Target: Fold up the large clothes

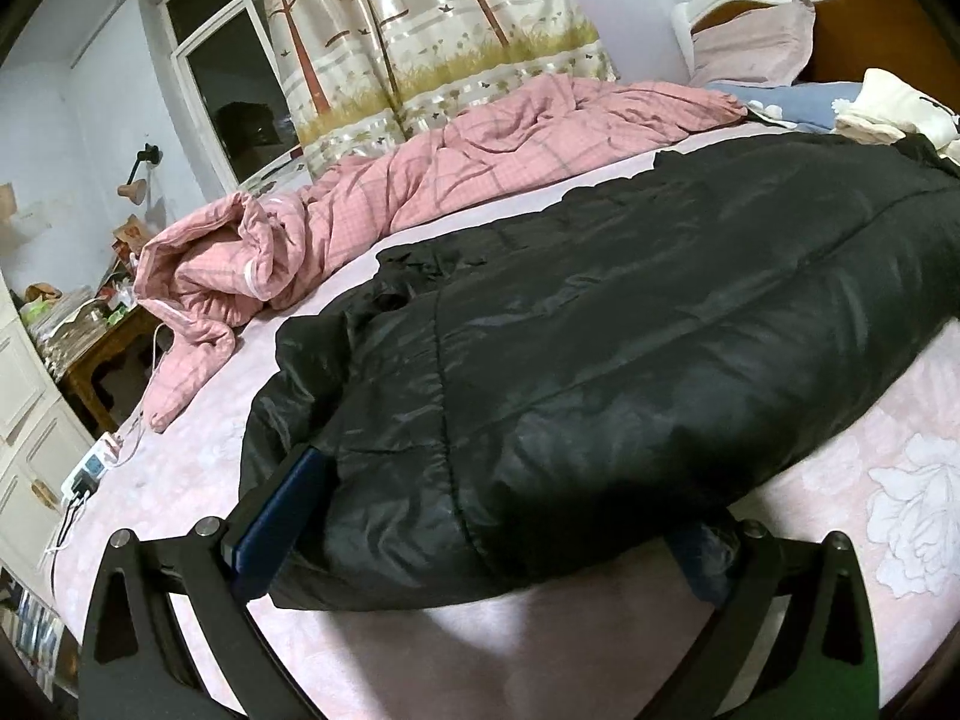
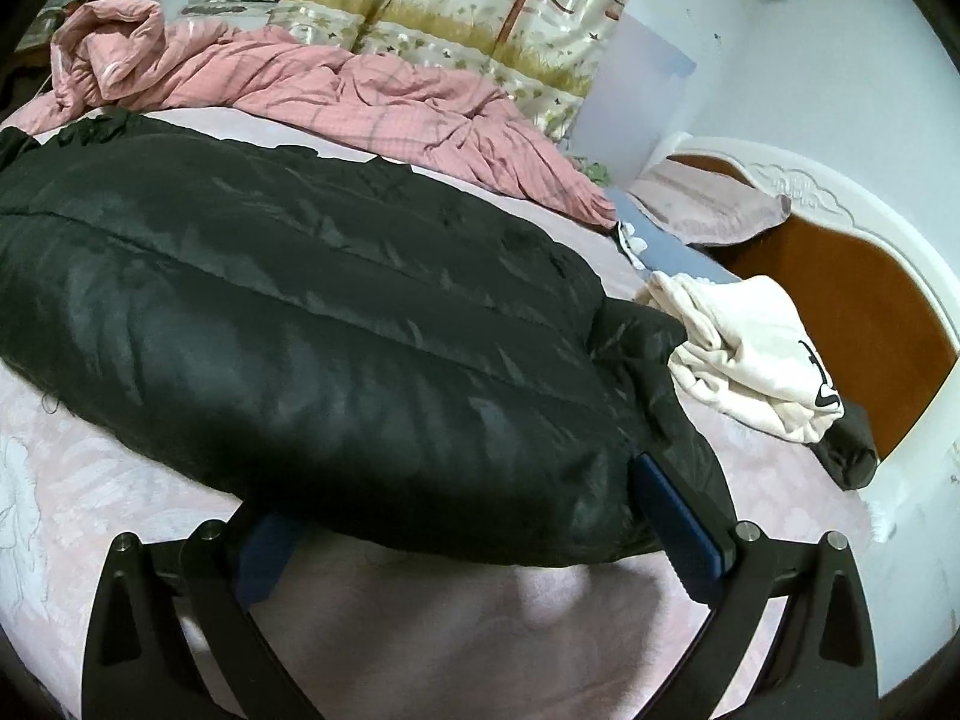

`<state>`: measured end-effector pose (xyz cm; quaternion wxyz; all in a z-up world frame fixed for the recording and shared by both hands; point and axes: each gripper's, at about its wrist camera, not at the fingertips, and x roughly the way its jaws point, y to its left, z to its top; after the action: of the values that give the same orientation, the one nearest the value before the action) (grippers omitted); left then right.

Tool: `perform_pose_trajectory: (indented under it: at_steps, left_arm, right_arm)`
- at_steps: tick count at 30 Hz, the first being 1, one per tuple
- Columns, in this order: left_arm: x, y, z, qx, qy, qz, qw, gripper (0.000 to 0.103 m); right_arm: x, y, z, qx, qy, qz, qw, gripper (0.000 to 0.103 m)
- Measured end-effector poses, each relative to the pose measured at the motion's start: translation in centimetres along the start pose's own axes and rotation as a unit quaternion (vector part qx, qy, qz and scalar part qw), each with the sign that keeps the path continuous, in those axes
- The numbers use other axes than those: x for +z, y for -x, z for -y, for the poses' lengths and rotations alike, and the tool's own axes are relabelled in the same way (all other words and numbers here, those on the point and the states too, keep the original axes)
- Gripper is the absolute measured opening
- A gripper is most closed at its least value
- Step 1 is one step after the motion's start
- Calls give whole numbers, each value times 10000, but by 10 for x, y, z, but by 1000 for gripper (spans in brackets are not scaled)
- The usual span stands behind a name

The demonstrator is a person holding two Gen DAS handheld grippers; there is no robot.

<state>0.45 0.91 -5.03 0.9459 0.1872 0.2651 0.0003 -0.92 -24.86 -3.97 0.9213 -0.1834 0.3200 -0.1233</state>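
Left wrist view: left tool (image 1: 480, 531) spread wide around black puffer jacket's (image 1: 600, 324) near edge on bed (image 1: 900, 480); right tool (image 2: 480, 516) likewise, ungripped. Risk: slick padded shell slips out, fold collapses

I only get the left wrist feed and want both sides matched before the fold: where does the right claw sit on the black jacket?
Observer: The right claw is open, straddling the near edge of the black jacket at the end toward the headboard.
Operator: Is anything crowding that end?
Observer: A small dark item lies partly under the white garment, against the headboard. I cannot tell what it is.
Operator: Are both fingers clear?
Observer: No. One blue pad shows beside the fabric, while the jacket bulges over most of the other.
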Motion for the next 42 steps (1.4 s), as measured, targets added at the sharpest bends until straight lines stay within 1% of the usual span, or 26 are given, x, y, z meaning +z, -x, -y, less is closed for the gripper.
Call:
perform_pose_trajectory:
  at_steps: [6,7,9,10,11,12,13,15,16,17,18,19,21,23,26,27,28,29,30,31,33,34,36,38,39,42]
  left_arm:
    - [1,1,-2,10,51,24,10000,103]
    - [1,1,-2,8,57,24,10000,103]
    - [1,2,-4,15,120,44,9999,102]
    - [2,3,-7,44,166,76,9998,95]
    - [2,6,-9,154,224,164,9995,88]
    - [3,9,-10,189,243,255,9992,68]
    - [3,11,-11,137,240,333,9991,48]
    - [4,16,-13,38,299,418,9987,31]
    - [4,18,-15,-101,393,420,9983,25]
    - [4,20,-18,-217,500,426,9976,24]
    - [5,24,-22,-312,613,432,9967,22]
    - [5,29,-24,-338,658,443,9963,20]
    - [8,44,-29,-328,674,592,9954,18]
    - [8,61,-35,-358,740,691,9942,17]
    - [5,86,-44,-493,785,625,9937,18]
    - [4,90,-44,-472,715,546,9948,25]
    - [2,92,-44,-376,660,437,9962,36]
    - [0,93,-45,-377,657,374,9964,39]
    - [-1,92,-46,-449,649,305,9964,50]
    - [-2,90,-47,-463,627,210,9967,60]
    - [-2,86,-48,-425,575,93,9974,71]
    - [-1,85,-49,-407,560,89,9976,74]
    - [1,82,-51,-363,544,77,9978,77]
    - [6,81,-52,-331,496,130,9981,77]
    - [10,80,-53,-305,455,162,9984,78]
    - [30,76,-57,-215,370,329,9985,81]
  right_arm:
    - [1,-3,3,66,-87,-48,9999,102]
    - [1,-4,5,32,-128,-44,9999,100]
    - [2,-6,9,12,-221,-53,9997,84]
    - [1,-6,11,26,-257,-61,9996,79]
    - [1,-7,13,49,-314,-86,9995,68]
    - [1,-8,15,75,-365,-105,9993,57]
    - [1,-9,18,96,-428,-119,9990,53]
    - [0,-8,23,151,-574,-96,9982,33]
    - [0,-6,28,236,-678,-41,9974,29]
    - [0,-3,31,309,-753,11,9967,25]
    - [-1,2,35,406,-856,87,9955,23]
    - [-1,7,39,494,-933,145,9943,22]
    - [-4,21,44,653,-1023,246,9923,20]
    - [-6,38,46,684,-1014,369,9918,19]
    - [-15,66,51,797,-993,413,9910,19]
    - [-19,72,51,858,-972,335,9910,20]
    - [-21,74,51,882,-930,227,9915,21]
    - [-24,75,51,928,-889,68,9917,24]
    - [-26,73,51,975,-863,-78,9915,28]
    - [-27,71,52,1008,-850,-163,9911,29]
    - [-28,70,56,1073,-839,-264,9903,41]
    - [-29,72,56,1052,-811,-268,9908,44]
    - [-25,76,60,883,-705,-177,9934,60]
    - [-18,81,64,725,-629,-32,9954,68]
    - [-14,82,67,683,-610,39,9958,70]
    - [7,80,74,659,-573,163,9960,70]
